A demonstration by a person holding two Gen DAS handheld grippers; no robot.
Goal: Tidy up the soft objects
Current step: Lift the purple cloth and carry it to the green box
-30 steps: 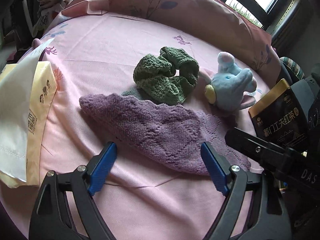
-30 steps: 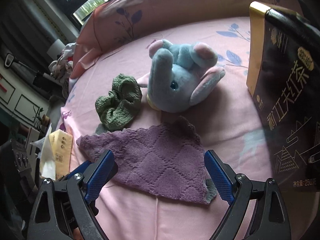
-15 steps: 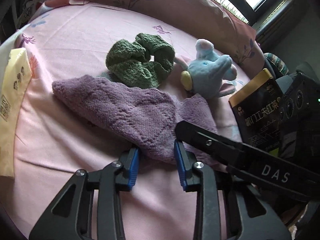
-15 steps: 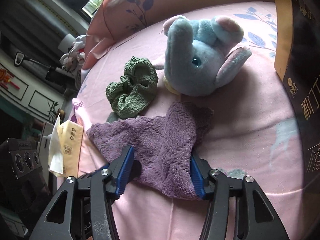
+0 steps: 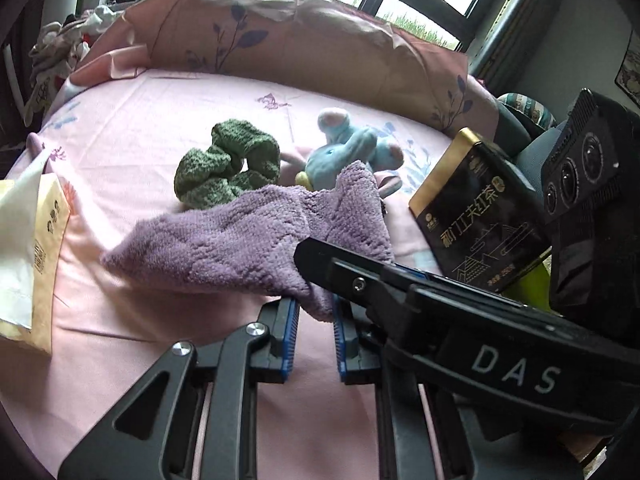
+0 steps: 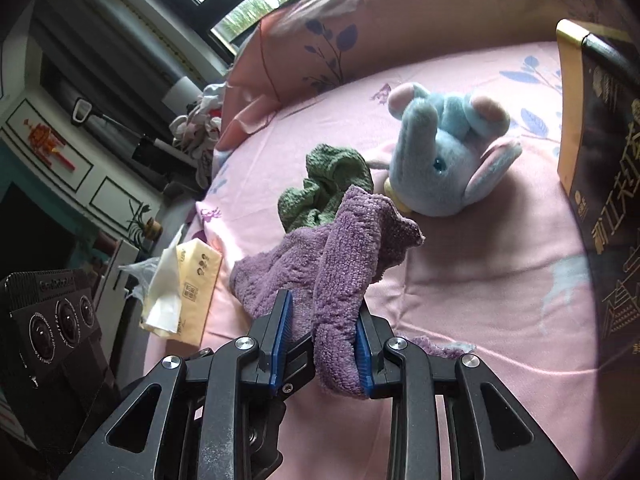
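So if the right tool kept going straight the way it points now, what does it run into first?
The purple towel it is closing on bunches up directly ahead of the right tool. Beyond that, probably the green knitted cloth, with the blue plush elephant just to the right; depth is hard to judge.

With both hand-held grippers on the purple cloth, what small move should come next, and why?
Probably lift the purple cloth clear of the bed: the left hand-held gripper pinches its near edge, the right hand-held gripper is closing on a bunched fold, and its far end sags.

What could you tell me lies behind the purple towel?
Behind the purple towel lie a green knitted cloth and a blue plush elephant; the towel's raised folds cover their near edges.
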